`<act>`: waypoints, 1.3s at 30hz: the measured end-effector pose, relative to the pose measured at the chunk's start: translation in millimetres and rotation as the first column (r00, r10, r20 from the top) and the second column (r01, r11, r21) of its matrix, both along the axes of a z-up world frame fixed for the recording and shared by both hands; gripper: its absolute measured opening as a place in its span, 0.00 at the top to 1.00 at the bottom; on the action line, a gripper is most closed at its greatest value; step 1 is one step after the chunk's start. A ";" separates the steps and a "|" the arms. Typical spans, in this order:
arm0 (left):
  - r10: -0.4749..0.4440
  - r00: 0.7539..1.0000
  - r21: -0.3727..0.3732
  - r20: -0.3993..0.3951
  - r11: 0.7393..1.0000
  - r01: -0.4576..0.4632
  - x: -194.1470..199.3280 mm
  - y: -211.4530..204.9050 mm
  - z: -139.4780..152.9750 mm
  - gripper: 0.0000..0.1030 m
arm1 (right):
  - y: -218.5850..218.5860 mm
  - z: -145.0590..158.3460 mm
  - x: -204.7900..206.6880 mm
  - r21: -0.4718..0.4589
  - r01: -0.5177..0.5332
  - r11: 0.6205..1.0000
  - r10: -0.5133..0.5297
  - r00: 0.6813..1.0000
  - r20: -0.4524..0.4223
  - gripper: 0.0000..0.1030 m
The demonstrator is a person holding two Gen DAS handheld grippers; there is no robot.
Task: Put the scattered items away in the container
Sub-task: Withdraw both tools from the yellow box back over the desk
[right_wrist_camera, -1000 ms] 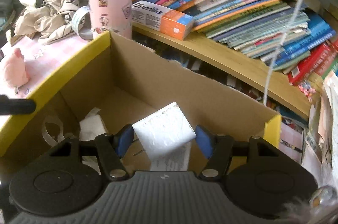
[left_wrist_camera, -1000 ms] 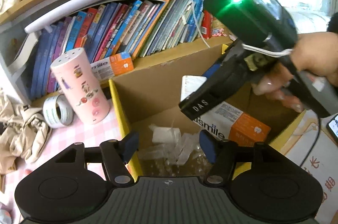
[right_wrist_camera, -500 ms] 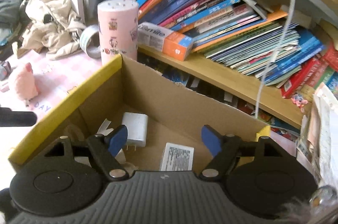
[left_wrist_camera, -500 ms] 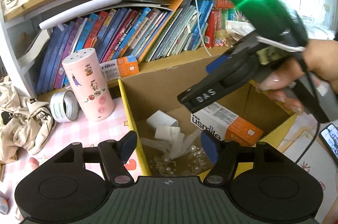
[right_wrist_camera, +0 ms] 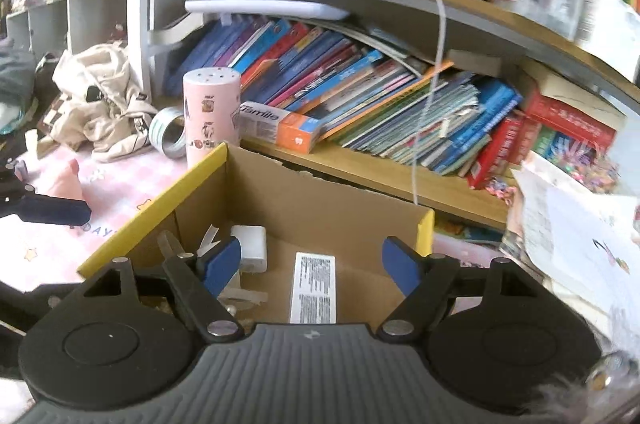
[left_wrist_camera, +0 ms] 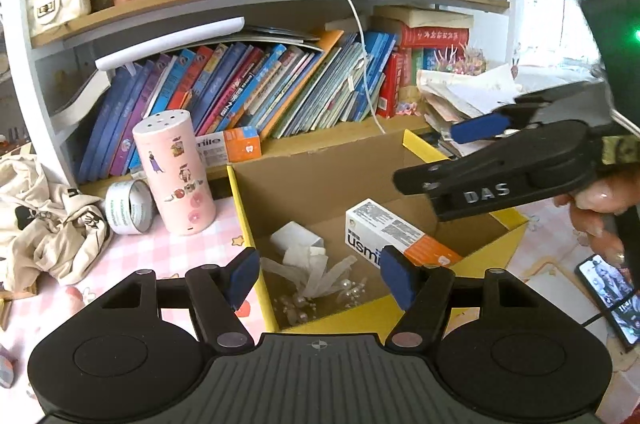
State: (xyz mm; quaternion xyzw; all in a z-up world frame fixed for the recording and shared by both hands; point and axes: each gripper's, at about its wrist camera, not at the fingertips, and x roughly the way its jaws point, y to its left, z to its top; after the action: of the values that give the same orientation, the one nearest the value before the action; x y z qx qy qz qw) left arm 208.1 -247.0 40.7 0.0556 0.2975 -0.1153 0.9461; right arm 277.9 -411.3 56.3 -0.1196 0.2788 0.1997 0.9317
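The yellow-rimmed brown cardboard box (left_wrist_camera: pixel 316 180) already holds the white-and-orange toothpaste carton (left_wrist_camera: pixel 396 236), yet both empty, wide-spread claws, left gripper (left_wrist_camera: pixel 316 276) and right gripper (right_wrist_camera: pixel 316 262), risk toppling the neighbouring pink cylindrical canister (left_wrist_camera: pixel 174 170) when reaching.

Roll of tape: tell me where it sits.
In the left wrist view the roll of tape stands on edge at left, on the pink checked cloth between the crumpled beige garment and the pink cylinder.

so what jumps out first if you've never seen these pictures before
The open cardboard box with yellow-edged flaps sits mid-frame on the pink checked cloth, holding a toothpaste carton, a white charger and a tangle of ribbon and pearls. Behind it runs a shelf of leaning books. Left of the box stands a pink sticker-covered cylinder beside a roll of tape.
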 end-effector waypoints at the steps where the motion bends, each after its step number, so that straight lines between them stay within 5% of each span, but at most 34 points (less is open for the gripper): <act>1: -0.001 1.000 -0.003 0.000 1.000 0.001 -3.3 0.4 0.5 0.34 | -3.1 1.0 -5.9 0.005 0.009 1.000 -0.009 1.000 0.005 0.25; 18: 0.015 0.999 -0.021 -0.047 1.000 -0.016 -39.1 9.2 -10.8 0.33 | -36.3 -16.7 -69.4 0.063 0.167 0.984 -0.164 0.985 -0.054 0.24; 36: 0.066 0.988 -0.021 -0.138 0.997 -0.070 -61.9 13.6 -38.1 0.33 | -22.5 -62.6 -111.2 0.002 0.157 0.988 -0.154 0.972 -0.177 0.16; 39: 0.075 0.985 -0.013 -0.154 0.997 -0.077 -65.9 12.2 -43.9 0.26 | -18.8 -68.9 -116.7 -0.001 0.160 0.987 -0.156 0.966 -0.204 0.13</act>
State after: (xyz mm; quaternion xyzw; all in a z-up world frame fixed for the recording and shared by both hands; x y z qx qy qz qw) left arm 142.2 -234.8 -3.2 0.0264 0.3704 -0.0858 0.9245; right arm 161.1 -430.0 -12.6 -0.0686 0.3797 0.1382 0.9121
